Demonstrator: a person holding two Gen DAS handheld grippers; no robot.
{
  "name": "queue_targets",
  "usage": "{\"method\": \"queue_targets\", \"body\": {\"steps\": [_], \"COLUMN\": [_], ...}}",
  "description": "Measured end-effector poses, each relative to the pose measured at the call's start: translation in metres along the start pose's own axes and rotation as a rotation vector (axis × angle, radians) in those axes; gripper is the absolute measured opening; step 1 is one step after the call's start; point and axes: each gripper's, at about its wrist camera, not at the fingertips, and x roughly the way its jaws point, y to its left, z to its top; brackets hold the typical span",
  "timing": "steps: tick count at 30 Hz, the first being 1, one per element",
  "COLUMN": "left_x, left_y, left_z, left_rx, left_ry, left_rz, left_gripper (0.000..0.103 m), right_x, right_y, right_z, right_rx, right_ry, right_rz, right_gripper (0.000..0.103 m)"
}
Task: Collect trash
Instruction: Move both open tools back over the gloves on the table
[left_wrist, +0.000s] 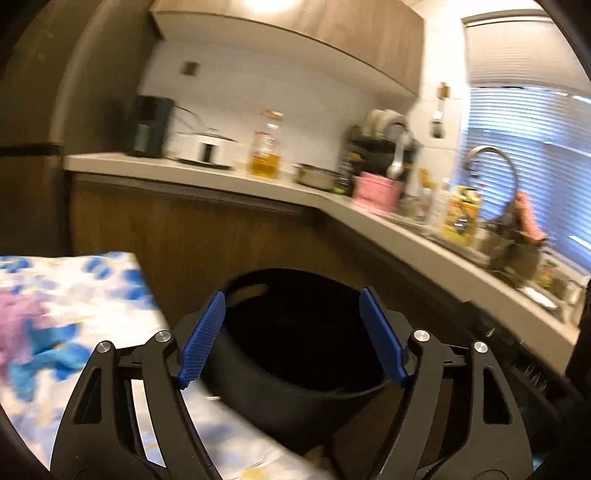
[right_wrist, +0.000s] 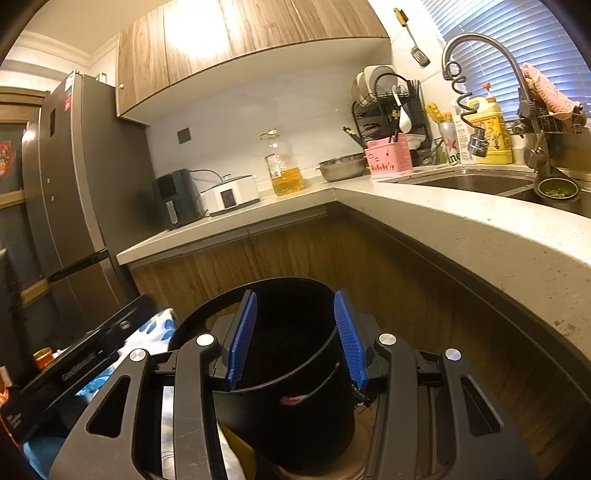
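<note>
Here the left hand-held gripper (left_wrist: 291, 334) has its blue pads spread wide with nothing between them, the black bin (left_wrist: 295, 354) sitting beyond and below. The right hand-held gripper (right_wrist: 295, 341) is half apart, its pads framing the bin's (right_wrist: 291, 369) mouth; whether they press on the rim cannot be told. A flowered cloth (left_wrist: 74, 295) lies just left of the bin. Behind, an L-shaped surface (right_wrist: 424, 221) carries an oil bottle (right_wrist: 284, 170) near its inner corner, a pink caddy (right_wrist: 388, 160) beside the sink (right_wrist: 480, 182).
</note>
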Motion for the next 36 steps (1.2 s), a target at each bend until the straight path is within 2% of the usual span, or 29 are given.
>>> {"method": "queue_targets", "body": {"steps": [2,6,11,15,20,23,30,33,36], "left_x": [-0.018,-0.050,-0.095,-0.122,-0.133,-0.132,-0.103,-0.084,-0.065], "left_y": [0.012,0.034,0.073,0.107,0.139,0.155,0.181,0.192,0.201], "left_z": [-0.004,-0.015,-0.024,-0.027,-0.026,-0.027,-0.017,-0.012,-0.009], "left_rx": [-0.004,0.015,-0.004,-0.036,-0.060,-0.074,-0.122,-0.125,-0.128], "left_ry": [-0.014,-0.016,-0.021,-0.023,-0.021,-0.018,0.002,0.021,0.059], "left_rz": [0.116,0.293,0.438,0.521,0.568,0.568,0.564,0.565,0.560], "left_gripper": [0.080,0.082,0.082,0.082,0.082,0.082,0.082,0.076,0.064], "right_x": [0.000,-0.001,-0.001,0.002,0.001,0.005,0.021,0.029,0.036], "right_y": [0.007,0.029,0.067,0.102,0.144,0.159,0.181,0.185,0.189], "right_z": [-0.002,-0.008,-0.019,-0.033,-0.047,-0.053,-0.063,-0.065,-0.067], "right_rx": [-0.010,-0.035,-0.072,-0.100,-0.121,-0.130,-0.137,-0.139,-0.144], "right_ry": [0.004,0.020,0.052,0.090,0.103,0.108,0.134,0.140,0.145], "right_rz": [0.014,0.068,0.159,0.227,0.274,0.279,0.274,0.276,0.277], "right_gripper": [0.049,0.051,0.057,0.058,0.058,0.058,0.058,0.058,0.058]}}
